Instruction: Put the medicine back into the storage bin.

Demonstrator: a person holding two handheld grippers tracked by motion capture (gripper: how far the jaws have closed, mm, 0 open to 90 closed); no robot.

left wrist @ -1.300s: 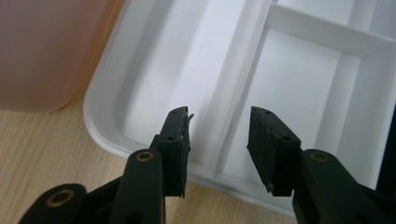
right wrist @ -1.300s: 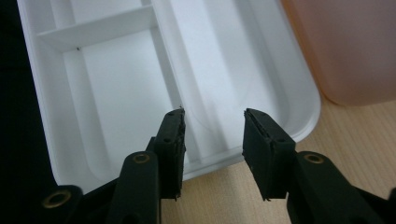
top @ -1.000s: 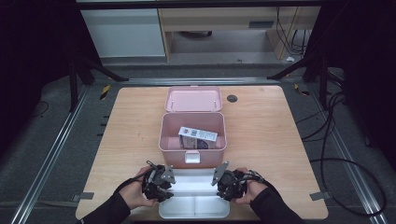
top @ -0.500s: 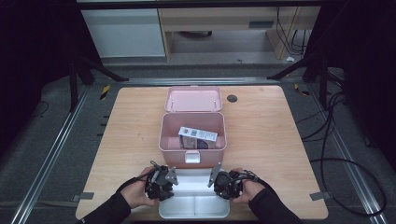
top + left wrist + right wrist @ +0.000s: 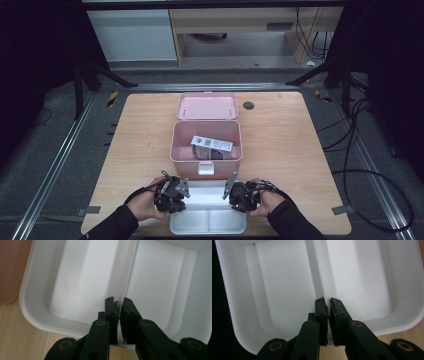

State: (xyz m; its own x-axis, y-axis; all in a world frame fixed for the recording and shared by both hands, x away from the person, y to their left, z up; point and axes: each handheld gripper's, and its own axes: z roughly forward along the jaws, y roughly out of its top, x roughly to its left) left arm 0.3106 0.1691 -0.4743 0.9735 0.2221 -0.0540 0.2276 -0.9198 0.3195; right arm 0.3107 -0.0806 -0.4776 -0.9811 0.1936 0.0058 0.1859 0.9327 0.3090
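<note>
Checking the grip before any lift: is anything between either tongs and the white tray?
Nothing visible. The left tongs and right tongs have just closed, each on the divider wall where it meets a side of the tray. The pink box sits beyond it, clear of both grips.

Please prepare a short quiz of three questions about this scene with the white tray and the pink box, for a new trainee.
1. True or false: the pink box has its lid closed.
2. What does each gripper clamp? A) the tray's dividing wall B) the carton C) the box latch
3. How many compartments does the white tray have?

Key:
1. False; the lid stands open, with a carton inside.
2. A; the left gripper and right gripper both grip the divider.
3. Two.
</note>
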